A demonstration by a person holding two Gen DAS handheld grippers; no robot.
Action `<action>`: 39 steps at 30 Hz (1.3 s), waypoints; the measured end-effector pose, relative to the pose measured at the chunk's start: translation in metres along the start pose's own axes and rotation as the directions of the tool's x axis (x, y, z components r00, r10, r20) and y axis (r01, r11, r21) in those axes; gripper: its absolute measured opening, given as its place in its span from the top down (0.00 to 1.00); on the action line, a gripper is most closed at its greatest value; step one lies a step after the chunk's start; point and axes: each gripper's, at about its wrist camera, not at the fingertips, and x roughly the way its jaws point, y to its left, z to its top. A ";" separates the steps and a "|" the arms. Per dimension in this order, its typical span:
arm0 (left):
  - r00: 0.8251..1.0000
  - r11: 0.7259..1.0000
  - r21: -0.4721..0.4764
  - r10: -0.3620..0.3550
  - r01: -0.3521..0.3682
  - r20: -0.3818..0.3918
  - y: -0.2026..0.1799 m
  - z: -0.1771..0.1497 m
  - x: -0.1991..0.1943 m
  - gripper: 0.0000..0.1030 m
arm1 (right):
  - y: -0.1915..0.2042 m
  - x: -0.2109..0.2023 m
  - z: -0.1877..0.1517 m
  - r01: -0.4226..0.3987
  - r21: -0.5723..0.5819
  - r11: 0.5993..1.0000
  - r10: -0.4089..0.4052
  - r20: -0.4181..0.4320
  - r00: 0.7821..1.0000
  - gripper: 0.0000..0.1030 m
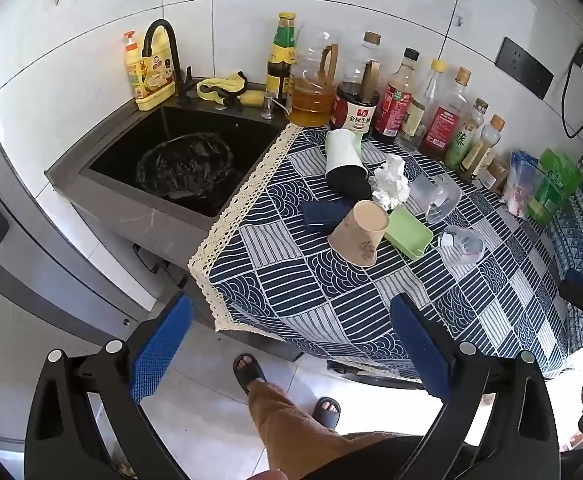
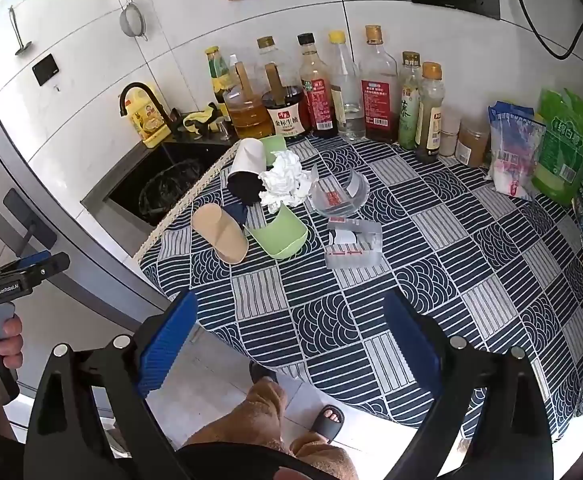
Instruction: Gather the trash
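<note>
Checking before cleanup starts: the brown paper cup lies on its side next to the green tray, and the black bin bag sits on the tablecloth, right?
Not quite. The black bin bag sits in the sink, per the left wrist view. The brown paper cup does lie on its side beside the green tray.

A home kitchen. White wall tiles (image 1: 251,40) back a dark sink (image 1: 195,128) with a black tap (image 1: 163,40) and a yellow detergent bottle (image 1: 147,76). Oil and sauce bottles (image 2: 331,92) line the counter under a patterned cloth (image 2: 411,260); a strainer (image 2: 132,20) hangs above.
</note>
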 end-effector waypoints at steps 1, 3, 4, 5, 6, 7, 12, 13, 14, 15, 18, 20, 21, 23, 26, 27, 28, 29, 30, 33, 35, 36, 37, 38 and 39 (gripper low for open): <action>1.000 1.000 0.000 -0.003 0.003 0.001 0.000 0.000 0.000 0.06 | 0.000 0.000 0.001 -0.001 0.001 1.000 0.001 0.001 1.000 0.10; 1.000 1.000 -0.001 -0.004 0.004 0.001 0.000 0.000 0.000 0.06 | -0.001 -0.001 0.001 0.003 0.004 1.000 -0.003 0.002 1.000 0.10; 1.000 1.000 0.000 -0.008 0.008 0.001 0.000 0.001 0.000 0.06 | -0.003 -0.001 0.002 -0.001 0.011 1.000 0.001 -0.001 1.000 0.10; 1.000 1.000 0.003 -0.012 0.012 -0.001 0.001 0.001 0.003 0.06 | -0.004 0.000 0.002 -0.004 0.020 1.000 0.005 -0.004 1.000 0.10; 1.000 1.000 0.006 -0.011 0.011 -0.004 0.000 0.001 0.004 0.06 | -0.004 0.000 0.003 -0.001 0.021 1.000 0.001 -0.005 1.000 0.10; 1.000 1.000 0.009 -0.011 0.011 -0.005 -0.001 0.001 0.005 0.06 | -0.005 0.000 0.003 0.006 0.020 1.000 -0.006 -0.007 1.000 0.10; 1.000 1.000 0.013 -0.014 0.014 -0.004 -0.003 0.004 0.005 0.06 | -0.007 -0.001 0.002 0.003 0.023 1.000 -0.003 -0.005 1.000 0.10; 1.000 1.000 0.014 -0.014 0.014 -0.004 -0.004 0.005 0.005 0.06 | -0.007 0.000 0.002 0.002 0.025 1.000 -0.002 -0.008 1.000 0.10; 1.000 1.000 0.015 -0.013 0.013 -0.004 -0.005 0.005 0.005 0.06 | -0.006 0.000 0.001 0.000 0.028 1.000 0.000 -0.011 1.000 0.10; 1.000 1.000 0.017 -0.013 0.013 -0.005 -0.006 0.005 0.005 0.06 | -0.007 0.000 0.002 -0.005 0.030 1.000 0.005 -0.012 1.000 0.10; 1.000 1.000 0.019 -0.014 0.014 -0.008 -0.006 0.009 0.005 0.06 | -0.006 0.002 0.004 -0.009 0.031 0.999 0.010 -0.013 1.000 0.10; 1.000 1.000 0.020 -0.011 0.012 -0.011 -0.007 0.009 0.006 0.06 | -0.005 0.003 0.004 -0.012 0.029 1.000 0.012 -0.013 1.000 0.10; 1.000 1.000 0.020 -0.011 0.011 -0.013 -0.007 0.010 0.006 0.06 | -0.005 0.003 0.004 -0.011 0.029 1.000 0.011 -0.012 1.000 0.10; 1.000 1.000 0.020 -0.011 0.012 -0.013 -0.007 0.010 0.006 0.06 | -0.005 0.004 0.005 -0.014 0.031 0.999 0.014 -0.011 1.000 0.10; 1.000 1.000 0.022 -0.010 0.010 -0.014 -0.008 0.010 0.007 0.06 | -0.005 0.004 0.005 -0.013 0.031 0.999 0.013 -0.009 1.000 0.10; 1.000 1.000 0.022 -0.011 0.011 -0.014 -0.008 0.010 0.007 0.06 | -0.005 0.005 0.006 -0.013 0.030 0.999 0.013 -0.013 1.000 0.10; 1.000 1.000 0.021 -0.011 0.012 -0.014 -0.007 0.011 0.007 0.06 | -0.007 0.004 0.006 -0.015 0.031 0.999 0.015 -0.015 1.000 0.10; 1.000 1.000 0.021 -0.011 0.011 -0.013 -0.006 0.011 0.007 0.06 | -0.006 0.004 0.007 -0.016 0.031 0.999 0.016 -0.016 1.000 0.10; 1.000 1.000 0.020 -0.013 0.013 -0.013 -0.006 0.011 0.007 0.06 | -0.006 0.004 0.008 -0.017 0.031 0.999 0.017 -0.016 1.000 0.10; 1.000 1.000 0.017 -0.014 0.014 -0.014 -0.007 0.011 0.009 0.06 | -0.006 0.005 0.009 -0.022 0.031 0.999 0.022 -0.012 1.000 0.10; 1.000 1.000 0.017 -0.014 0.014 -0.016 -0.007 0.011 0.010 0.06 | -0.006 0.005 0.010 -0.022 0.028 0.999 0.022 -0.011 1.000 0.10; 1.000 1.000 0.018 -0.013 0.014 -0.017 -0.008 0.011 0.010 0.06 | -0.007 0.005 0.010 -0.024 0.028 0.999 0.024 -0.009 1.000 0.10; 1.000 1.000 0.018 -0.012 0.012 -0.018 -0.008 0.010 0.010 0.06 | -0.007 0.005 0.010 -0.025 0.028 0.999 0.025 -0.010 1.000 0.10; 1.000 1.000 0.018 -0.012 0.013 -0.019 -0.008 0.010 0.011 0.06 | -0.007 0.005 0.010 -0.025 0.029 0.999 0.025 -0.011 1.000 0.10; 1.000 1.000 0.020 -0.012 0.012 -0.019 -0.007 0.013 0.011 0.06 | -0.007 0.006 0.010 -0.028 0.029 0.999 0.028 -0.012 1.000 0.10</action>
